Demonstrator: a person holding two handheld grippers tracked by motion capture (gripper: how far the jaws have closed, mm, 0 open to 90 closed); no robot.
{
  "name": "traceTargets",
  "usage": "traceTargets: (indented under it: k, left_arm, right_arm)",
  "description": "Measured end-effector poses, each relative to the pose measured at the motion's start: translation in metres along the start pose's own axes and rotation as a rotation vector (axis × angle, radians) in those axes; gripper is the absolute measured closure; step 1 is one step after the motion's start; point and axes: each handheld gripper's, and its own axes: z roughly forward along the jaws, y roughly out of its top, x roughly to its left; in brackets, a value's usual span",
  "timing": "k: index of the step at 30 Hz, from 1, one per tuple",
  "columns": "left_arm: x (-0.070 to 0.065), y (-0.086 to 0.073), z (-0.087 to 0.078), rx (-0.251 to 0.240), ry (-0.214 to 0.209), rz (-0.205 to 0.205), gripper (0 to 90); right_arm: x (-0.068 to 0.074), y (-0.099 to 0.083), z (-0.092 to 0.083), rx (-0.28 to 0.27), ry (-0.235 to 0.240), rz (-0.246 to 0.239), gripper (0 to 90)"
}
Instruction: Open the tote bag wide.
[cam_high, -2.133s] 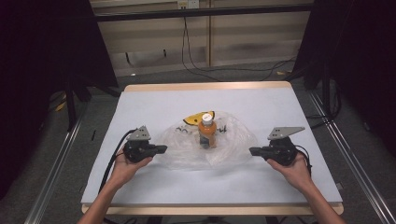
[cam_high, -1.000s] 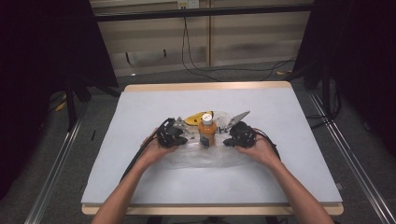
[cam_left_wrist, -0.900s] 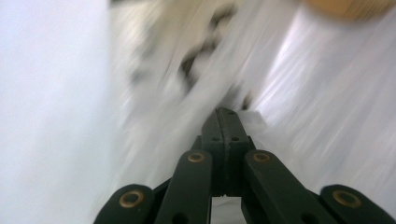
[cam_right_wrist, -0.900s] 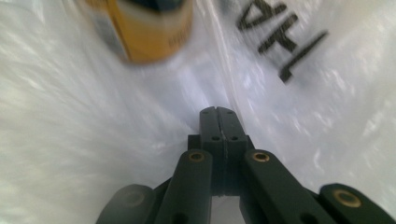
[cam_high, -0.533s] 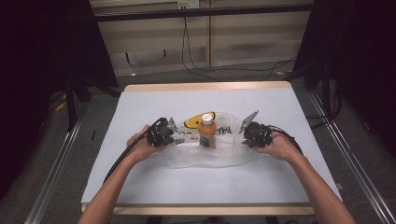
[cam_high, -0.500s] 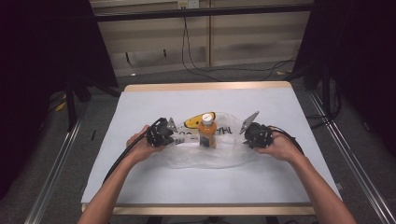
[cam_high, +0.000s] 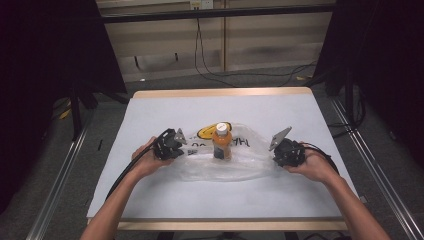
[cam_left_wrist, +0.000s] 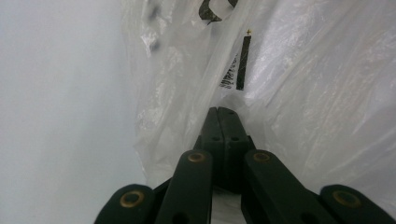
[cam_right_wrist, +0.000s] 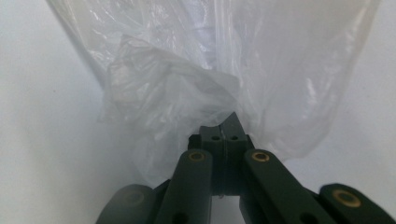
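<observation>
A clear plastic bag (cam_high: 240, 167) with black lettering and a yellow logo lies stretched across the middle of the white table (cam_high: 250, 107). An orange bottle (cam_high: 222, 144) with a white cap stands upright at the bag's centre; whether it is inside the bag or on it I cannot tell. My left gripper (cam_high: 176, 147) is shut on the bag's left edge, and its closed jaws (cam_left_wrist: 223, 113) pinch the film (cam_left_wrist: 303, 93). My right gripper (cam_high: 280, 151) is shut on the bag's right edge, with crumpled plastic (cam_right_wrist: 187, 84) gathered at its closed tips (cam_right_wrist: 226, 123).
The table's wooden front edge (cam_high: 230, 224) lies near the person's forearms. Metal rails (cam_high: 55, 190) run along both sides of the table. Cables (cam_high: 215, 70) lie on the floor beyond the far edge. White tabletop surrounds the bag.
Both grippers came in from the sides to the bag, then moved apart, the right one farther. The bag is now pulled wider and flatter between them.
</observation>
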Motion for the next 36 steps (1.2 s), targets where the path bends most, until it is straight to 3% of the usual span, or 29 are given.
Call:
traceTargets:
  k: [5, 8, 10, 11, 13, 14, 15, 16, 17, 18, 21, 23, 26, 28, 30, 32, 36]
  left_arm:
    - [0.0, -0.003, -0.001, -0.025, -0.016, -0.036, 90.0]
    - [0.003, -0.004, -0.005, -0.102, -0.054, -0.091, 90.0]
    - [0.003, -0.003, -0.007, -0.12, -0.064, -0.098, 90.0]
    - [0.002, 0.001, -0.013, -0.158, -0.07, -0.101, 90.0]
    - [-0.002, 0.006, -0.019, -0.196, -0.056, -0.098, 90.0]
    - [-0.003, 0.009, -0.022, -0.207, -0.081, -0.089, 90.0]
    - [-0.006, 0.012, -0.025, -0.223, -0.074, -0.081, 90.0]
    - [-0.007, 0.015, -0.029, -0.214, -0.084, -0.059, 90.0]
    - [-0.007, 0.015, -0.029, -0.214, -0.084, -0.059, 90.0]
    - [-0.014, 0.023, -0.033, -0.247, -0.085, -0.053, 90.0]
    - [-0.022, 0.035, -0.033, -0.24, -0.1, -0.034, 90.0]
    - [-0.027, 0.041, -0.027, -0.24, -0.138, -0.039, 90.0]
    - [-0.036, 0.047, -0.017, -0.233, -0.146, -0.038, 90.0]
    - [-0.046, 0.049, -0.003, -0.209, -0.166, -0.041, 90.0]
    - [-0.047, 0.049, 0.001, -0.208, -0.182, -0.052, 90.0]
    - [-0.052, 0.044, 0.009, -0.2, -0.207, -0.066, 90.0]
    - [-0.062, 0.04, 0.012, -0.201, -0.226, -0.042, 90.0]
  right_arm:
    - [-0.001, -0.002, 0.0, -0.024, 0.006, 0.023, 90.0]
    - [-0.005, 0.003, -0.001, -0.067, 0.019, 0.06, 90.0]
    - [-0.006, 0.005, -0.002, -0.087, 0.021, 0.067, 90.0]
    - [-0.01, 0.01, -0.004, -0.134, 0.04, 0.08, 90.0]
    - [-0.01, 0.017, -0.007, -0.163, 0.038, 0.089, 90.0]
    - [-0.01, 0.021, -0.008, -0.181, 0.039, 0.074, 90.0]
    - [-0.01, 0.025, -0.01, -0.195, 0.038, 0.074, 90.0]
    - [-0.009, 0.03, -0.012, -0.211, 0.043, 0.08, 90.0]
    - [-0.01, 0.034, -0.013, -0.229, 0.046, 0.065, 90.0]
    - [-0.009, 0.04, -0.015, -0.244, 0.042, 0.08, 90.0]
    - [-0.012, 0.058, -0.018, -0.272, 0.05, 0.065, 90.0]
    - [-0.013, 0.072, -0.015, -0.259, 0.072, 0.049, 90.0]
    - [-0.012, 0.091, 0.0, -0.207, 0.101, 0.03, 90.0]
    - [-0.012, 0.101, 0.013, -0.177, 0.135, 0.043, 90.0]
    - [-0.013, 0.104, 0.02, -0.155, 0.14, 0.039, 90.0]
    - [-0.015, 0.111, 0.039, -0.095, 0.165, 0.042, 90.0]
    - [-0.024, 0.117, 0.056, -0.061, 0.171, 0.074, 90.0]
